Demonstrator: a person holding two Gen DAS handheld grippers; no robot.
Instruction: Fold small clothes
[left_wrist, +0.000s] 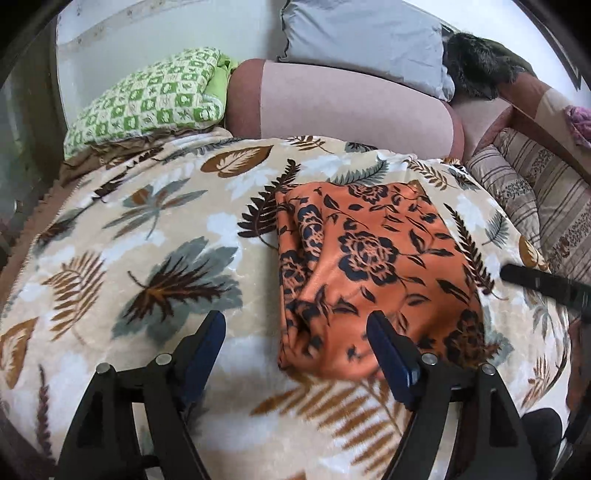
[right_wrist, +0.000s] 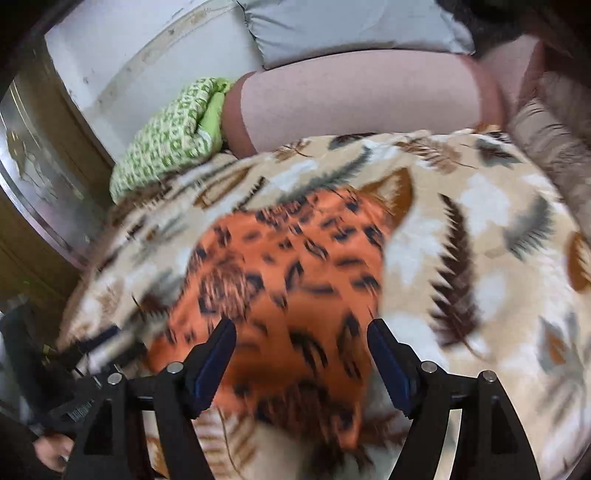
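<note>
Left wrist view: orange floral cloth (left_wrist: 373, 266) lies folded into compact rectangle on leaf-print blanket (left_wrist: 147, 236), toward blanket's right side. Left gripper (left_wrist: 295, 328) jaws wide apart, nothing between pads.

Right wrist view: blurry, same cloth (right_wrist: 288, 280) under right gripper (right_wrist: 301, 336), jaws spread, holding nothing.

Looks like fold's basically done; maybe one more fold or tidy-up left.

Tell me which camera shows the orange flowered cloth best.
The left wrist view: the orange cloth lies sharp and nearly whole on the leaf blanket. The right wrist view shows it blurred, its near edge hidden behind the gripper.
</note>
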